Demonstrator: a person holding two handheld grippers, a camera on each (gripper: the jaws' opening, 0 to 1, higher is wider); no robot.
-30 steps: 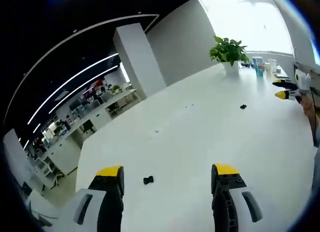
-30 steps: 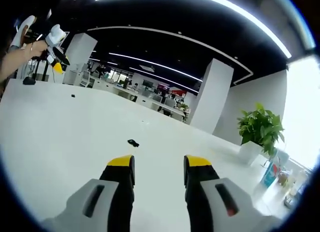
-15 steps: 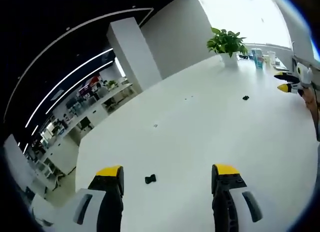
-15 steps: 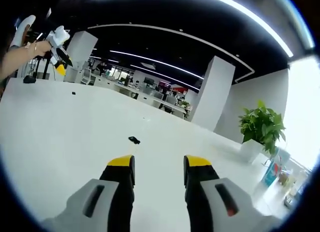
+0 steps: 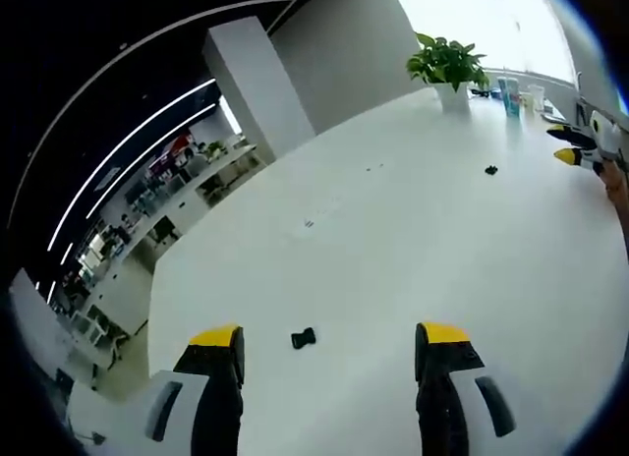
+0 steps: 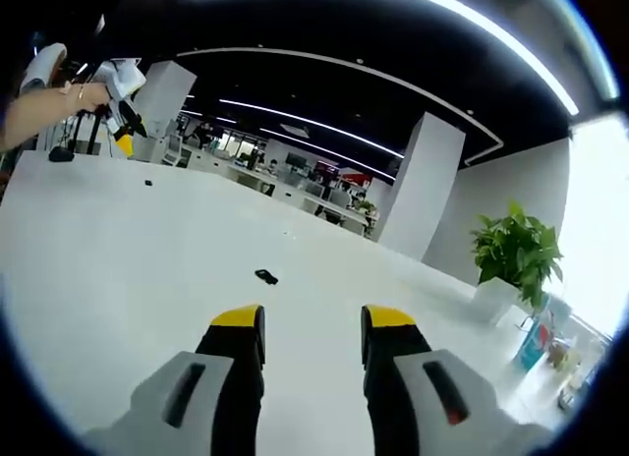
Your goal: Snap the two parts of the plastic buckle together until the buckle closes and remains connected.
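- On the white table (image 5: 393, 240), in the left gripper view, the left gripper (image 5: 329, 340) hovers low over the near edge with its two yellow-tipped jaws spread wide apart and nothing between them.
- Between those jaws, nearer the left one, lies one black buckle part (image 5: 303, 338) flat on the table, touching neither jaw.
- Compared with half a second ago, this buckle part sits slightly higher and further right in the left gripper view; the whole picture has shifted with it, so the camera has moved, not the part.
- Far right in the same view, a second black buckle part (image 5: 490, 169) rests on the table, well apart from the first.
- At the far right edge of that view, the right gripper (image 5: 573, 144) enters, held above the table by a hand; its yellow tips stand apart.
- A potted plant (image 5: 447, 65) stands at the far end of the table, with small containers just beside it.
- In the right gripper view, the left gripper (image 6: 123, 132) appears at the far left, gripped by a hand (image 6: 84, 94) on an outstretched forearm, raised above the table.
- The right gripper (image 6: 313, 323) shows its jaws parted and empty, pointing along the table.
- A buckle part (image 6: 265, 276) lies ahead of the right gripper, apart from its tips; the other buckle part (image 6: 148, 183) shows as a small dark speck far left.
- The right gripper view has hardly changed since the earlier picture.
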